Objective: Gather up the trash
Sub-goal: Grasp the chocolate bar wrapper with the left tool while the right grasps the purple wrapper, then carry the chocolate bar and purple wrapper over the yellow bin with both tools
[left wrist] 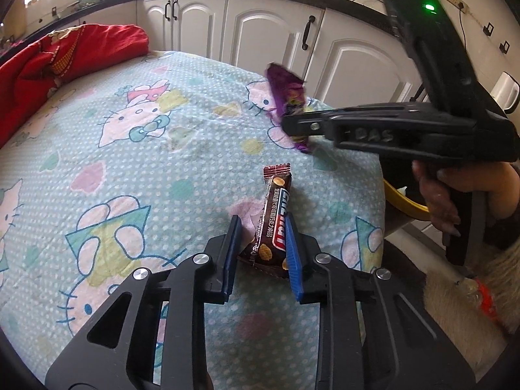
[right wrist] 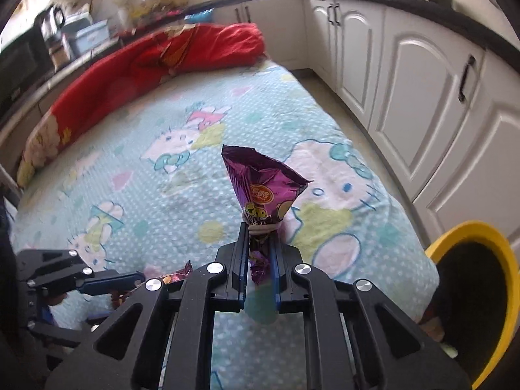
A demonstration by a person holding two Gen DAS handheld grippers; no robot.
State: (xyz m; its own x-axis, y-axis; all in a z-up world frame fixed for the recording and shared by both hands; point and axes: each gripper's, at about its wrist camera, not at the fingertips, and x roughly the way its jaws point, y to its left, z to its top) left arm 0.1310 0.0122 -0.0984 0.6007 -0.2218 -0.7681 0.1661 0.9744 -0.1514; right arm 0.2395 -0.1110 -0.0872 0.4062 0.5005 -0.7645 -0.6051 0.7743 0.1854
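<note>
Wrappers lie on a bed [left wrist: 130, 162]: a brown bar [left wrist: 273, 221] rests on the patterned sheet between the left gripper [left wrist: 265, 243], whose blue pads flank it, the right pad touching; whether the jaws are clenched on it cannot be told. A purple wrapper [right wrist: 260, 188] stands pinched in the clenched jaws of the right gripper [right wrist: 258, 256], raised above the sheet. A yellow-rimmed bin [right wrist: 471, 237] sits beside the bed's near right corner, its interior dark, contents indiscernible. Both grippers angle downward; a hand [left wrist: 442, 195] grasps the right gripper's handle.
</note>
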